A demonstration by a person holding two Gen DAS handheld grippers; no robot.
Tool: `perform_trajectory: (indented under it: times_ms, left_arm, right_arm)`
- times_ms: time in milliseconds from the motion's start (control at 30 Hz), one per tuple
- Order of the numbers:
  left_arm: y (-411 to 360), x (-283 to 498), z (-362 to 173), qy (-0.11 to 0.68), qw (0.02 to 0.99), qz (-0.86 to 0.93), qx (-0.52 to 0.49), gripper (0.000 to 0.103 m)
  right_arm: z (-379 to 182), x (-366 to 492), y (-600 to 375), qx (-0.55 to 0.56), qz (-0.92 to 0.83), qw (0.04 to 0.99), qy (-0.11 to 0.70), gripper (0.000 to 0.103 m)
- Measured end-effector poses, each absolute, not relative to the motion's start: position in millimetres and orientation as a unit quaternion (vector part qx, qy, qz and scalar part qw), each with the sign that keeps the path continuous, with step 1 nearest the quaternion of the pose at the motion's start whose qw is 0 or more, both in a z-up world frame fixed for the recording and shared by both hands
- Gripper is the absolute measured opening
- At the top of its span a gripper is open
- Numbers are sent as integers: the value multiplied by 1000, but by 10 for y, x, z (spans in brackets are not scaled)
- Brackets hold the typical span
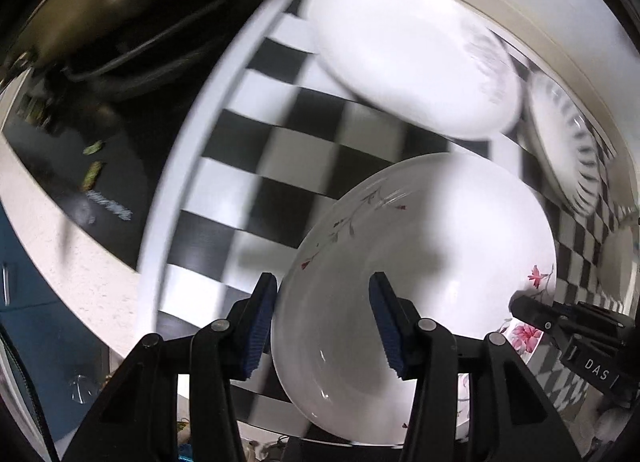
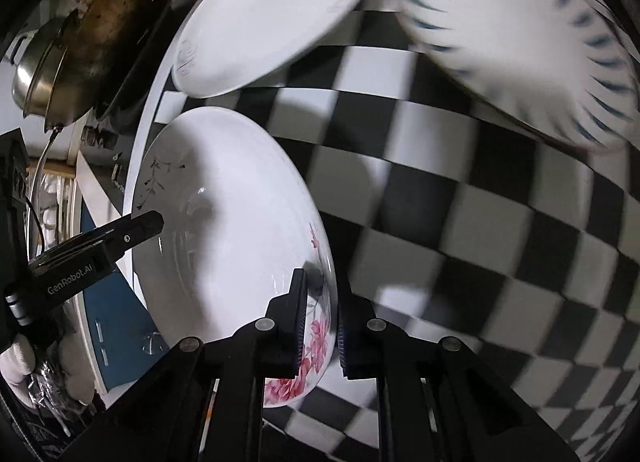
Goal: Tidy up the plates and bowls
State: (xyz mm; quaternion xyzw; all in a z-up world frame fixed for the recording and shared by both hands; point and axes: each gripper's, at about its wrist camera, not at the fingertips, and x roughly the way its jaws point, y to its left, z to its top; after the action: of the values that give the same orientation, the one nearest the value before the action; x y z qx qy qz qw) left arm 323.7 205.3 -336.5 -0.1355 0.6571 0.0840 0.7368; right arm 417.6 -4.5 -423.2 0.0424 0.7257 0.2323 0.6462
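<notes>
Both my hand-held grippers hold one floral bowl (image 1: pixel 420 262).

My left hand-held gripper (image 1: pixel 324 322) clamps its near rim; my right hand-held gripper (image 2: pixel 322 322) clamps the opposite rim above the checkered table (image 2: pixel 480 242).

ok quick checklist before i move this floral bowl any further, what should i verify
1. Left gripper hold on the floral bowl: pads straddle the near rim, one inside and one outside. ok
2. Right gripper hold: fingers pinch the rim at the pink flowers. ok
3. Bowl clear of the checkered mat: tilted, but contact underneath is hidden. cannot tell
4. Gap to the oval white plate: apart from the bowl. ok
5. Gap to the blue-striped bowl: apart, off to the right. ok
6. Image sharpness: both views show motion blur, so fine detail is unreliable. not ok
</notes>
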Motion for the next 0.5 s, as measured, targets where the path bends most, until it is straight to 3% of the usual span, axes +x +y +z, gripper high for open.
perform_trajectory:
  times_ms: [333, 400, 500]
  left_arm:
    - [1284, 3382, -3145, 660, 746, 2, -88, 45]
    - [1063, 3409, -3095, 659, 745, -29, -94, 38]
    - [645, 3592, -3106, 666, 735, -83, -101, 36]
  right_arm:
    - [-3935, 3946, -963, 87, 166, 668, 720, 15]
    - [-3897, 3897, -1124, 101, 152, 670, 719, 14]
    - [-3856, 3866, -1370, 160, 159, 658, 718, 11]
